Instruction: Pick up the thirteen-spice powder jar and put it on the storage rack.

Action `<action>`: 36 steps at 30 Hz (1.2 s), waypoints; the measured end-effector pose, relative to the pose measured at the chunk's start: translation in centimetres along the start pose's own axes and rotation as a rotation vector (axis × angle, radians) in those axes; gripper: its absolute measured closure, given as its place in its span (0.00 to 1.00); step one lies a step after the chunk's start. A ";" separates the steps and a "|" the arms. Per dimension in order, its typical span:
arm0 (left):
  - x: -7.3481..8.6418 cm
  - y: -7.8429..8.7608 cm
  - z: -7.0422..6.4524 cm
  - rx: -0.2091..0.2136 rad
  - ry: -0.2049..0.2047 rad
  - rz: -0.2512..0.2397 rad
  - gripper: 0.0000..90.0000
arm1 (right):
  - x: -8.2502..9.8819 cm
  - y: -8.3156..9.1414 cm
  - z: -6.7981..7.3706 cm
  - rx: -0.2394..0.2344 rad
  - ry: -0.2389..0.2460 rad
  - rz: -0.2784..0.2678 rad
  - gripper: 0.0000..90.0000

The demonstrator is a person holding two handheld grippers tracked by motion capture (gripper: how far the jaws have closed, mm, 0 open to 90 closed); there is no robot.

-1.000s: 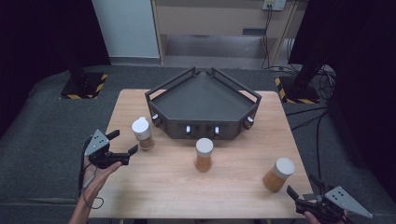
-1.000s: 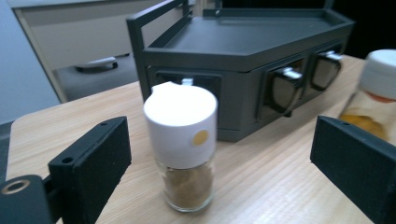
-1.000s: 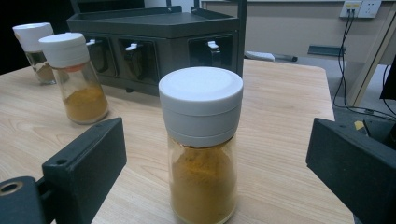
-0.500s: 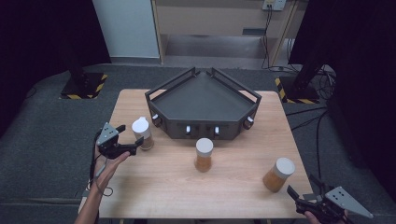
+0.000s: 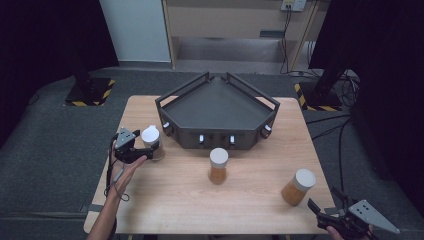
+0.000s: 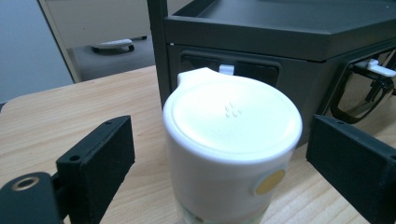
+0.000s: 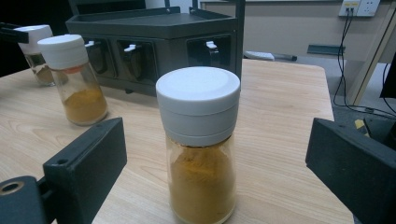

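At the table's [image 5: 165,200] left edge, the left gripper [image 5: 145,151] has moved in around the left spice jar [image 5: 151,141], fingers [image 6: 95,156] closing but not yet touching, while the right gripper [image 5: 327,212] waits open.

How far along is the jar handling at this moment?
Done: nothing; the rack top is bare and all jars stand on the table. In hand: the left gripper straddles the left jar, jaws just closing, not touching. Left: the middle jar and right jar, between the open right gripper jaws.

The left gripper [image 5: 142,151] has slid toward two o'clock — its jaws, just closing a little, now flank the white-capped spice jar [image 5: 151,141], pads apart from it.
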State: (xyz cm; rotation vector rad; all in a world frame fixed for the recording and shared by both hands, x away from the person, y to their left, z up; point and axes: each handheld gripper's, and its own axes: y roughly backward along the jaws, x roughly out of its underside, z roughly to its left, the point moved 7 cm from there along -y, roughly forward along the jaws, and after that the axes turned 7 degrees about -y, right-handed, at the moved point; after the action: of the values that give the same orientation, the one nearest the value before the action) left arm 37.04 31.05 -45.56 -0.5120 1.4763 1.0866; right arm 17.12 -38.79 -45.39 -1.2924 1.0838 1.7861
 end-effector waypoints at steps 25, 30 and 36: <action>1.0 -1.8 -0.6 -0.016 0.001 -0.036 0.33 | 0.0 0.0 0.0 0.004 -0.003 -0.001 0.06; 1.0 -1.8 -0.7 -0.023 0.002 -0.035 0.33 | 0.0 0.0 0.0 0.002 -0.005 0.000 0.06; 0.7 -1.5 -0.6 -0.008 -0.012 -0.031 0.33 | 0.1 0.0 -0.1 0.003 -0.004 -0.002 0.06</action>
State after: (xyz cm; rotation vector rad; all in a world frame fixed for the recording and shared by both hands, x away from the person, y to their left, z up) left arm 37.81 30.02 -46.74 -0.5318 1.4496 1.0700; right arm 17.15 -38.83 -45.45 -1.2873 1.0825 1.7838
